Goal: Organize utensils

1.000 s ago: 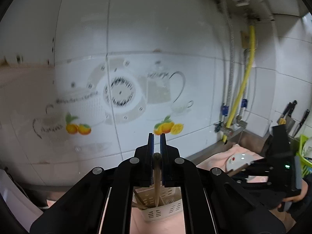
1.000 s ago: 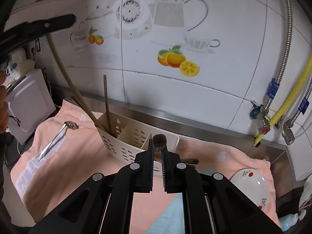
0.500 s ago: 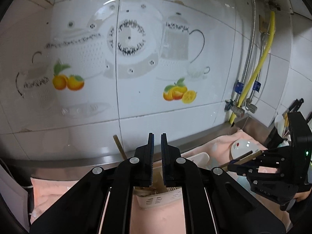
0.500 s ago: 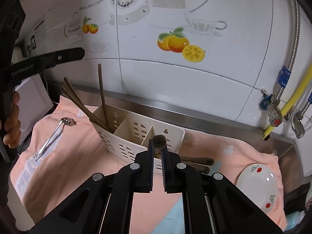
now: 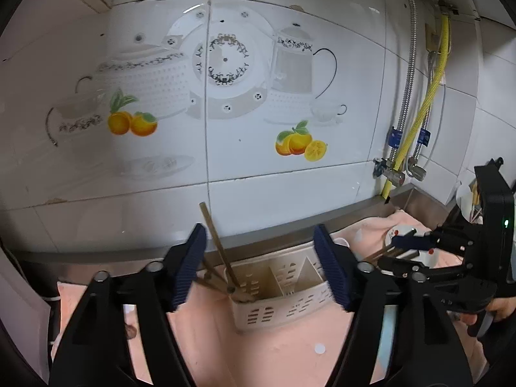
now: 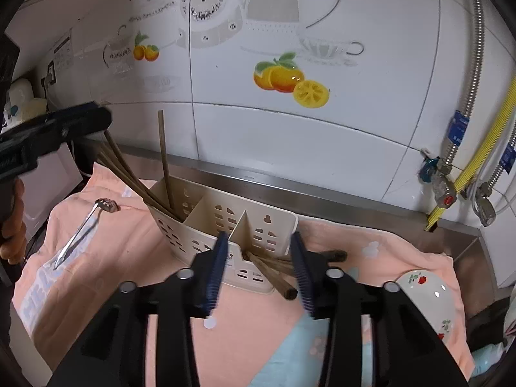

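Both grippers open over the utensil holder

Our left gripper (image 5: 259, 266) and right gripper (image 6: 259, 269) hold nothing, jaws apart. Chopsticks (image 6: 129, 174) lean in the holder's (image 6: 206, 222) left compartment; more (image 6: 274, 272) lie at its near right. They look light, stiff and thin, so we would pinch them mid-shaft; the metal spoon (image 6: 82, 225) on the cloth (image 6: 122, 258) looks slippery.

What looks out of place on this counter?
Several brown wooden chopsticks lie flat on the pink cloth beside the white slotted plastic caddy instead of standing inside, and a metal spoon lies loose left of it.
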`<state>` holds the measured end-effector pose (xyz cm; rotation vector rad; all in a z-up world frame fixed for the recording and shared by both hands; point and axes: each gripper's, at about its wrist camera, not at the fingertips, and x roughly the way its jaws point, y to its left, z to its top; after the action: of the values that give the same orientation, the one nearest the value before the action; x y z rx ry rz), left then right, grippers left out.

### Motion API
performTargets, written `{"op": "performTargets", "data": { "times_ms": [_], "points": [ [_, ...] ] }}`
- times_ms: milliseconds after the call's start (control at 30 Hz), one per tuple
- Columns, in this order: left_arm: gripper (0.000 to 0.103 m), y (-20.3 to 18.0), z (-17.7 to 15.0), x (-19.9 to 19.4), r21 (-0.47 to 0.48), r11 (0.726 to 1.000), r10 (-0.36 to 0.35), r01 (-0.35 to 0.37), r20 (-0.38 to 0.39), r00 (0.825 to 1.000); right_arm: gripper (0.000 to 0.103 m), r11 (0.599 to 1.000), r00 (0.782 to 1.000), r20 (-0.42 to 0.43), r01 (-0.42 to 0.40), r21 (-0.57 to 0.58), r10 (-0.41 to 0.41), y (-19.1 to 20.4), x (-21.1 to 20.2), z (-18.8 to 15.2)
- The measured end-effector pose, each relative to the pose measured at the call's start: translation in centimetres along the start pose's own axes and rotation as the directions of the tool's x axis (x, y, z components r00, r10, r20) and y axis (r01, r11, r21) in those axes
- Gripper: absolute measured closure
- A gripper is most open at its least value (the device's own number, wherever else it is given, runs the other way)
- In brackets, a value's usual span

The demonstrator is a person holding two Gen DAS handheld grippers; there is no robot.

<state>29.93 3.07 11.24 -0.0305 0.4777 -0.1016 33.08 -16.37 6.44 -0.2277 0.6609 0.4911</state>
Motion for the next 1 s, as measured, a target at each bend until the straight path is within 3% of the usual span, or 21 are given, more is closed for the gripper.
{"op": "performTargets", "data": {
  "times_ms": [233, 433, 1000],
  "points": [
    [0.007, 0.2, -2.3, -2.4, 0.006, 0.999, 0.041, -0.042, 0.020, 0.999, 0.038, 1.000, 0.998, 0.052, 0.025, 0.006, -0.025, 0.3, -2.3, -0.8],
    [0.005, -0.1, -3.9, -4.2, 0.026, 0.998, 0.062, -0.062, 0.017, 0.998, 0.021, 0.999, 0.994, 0.101, 0.049, 0.009, -0.050, 0.8, -4.6, -1.5],
    [0.005, -1.4, -8.8, -8.8, 0.041, 0.994, 0.101, -0.101, 0.022, 0.995, 0.012, 0.998, 0.984, 0.168, 0.057, 0.039, -0.062, 2.7, -9.1, -6.1]
  ]
}}
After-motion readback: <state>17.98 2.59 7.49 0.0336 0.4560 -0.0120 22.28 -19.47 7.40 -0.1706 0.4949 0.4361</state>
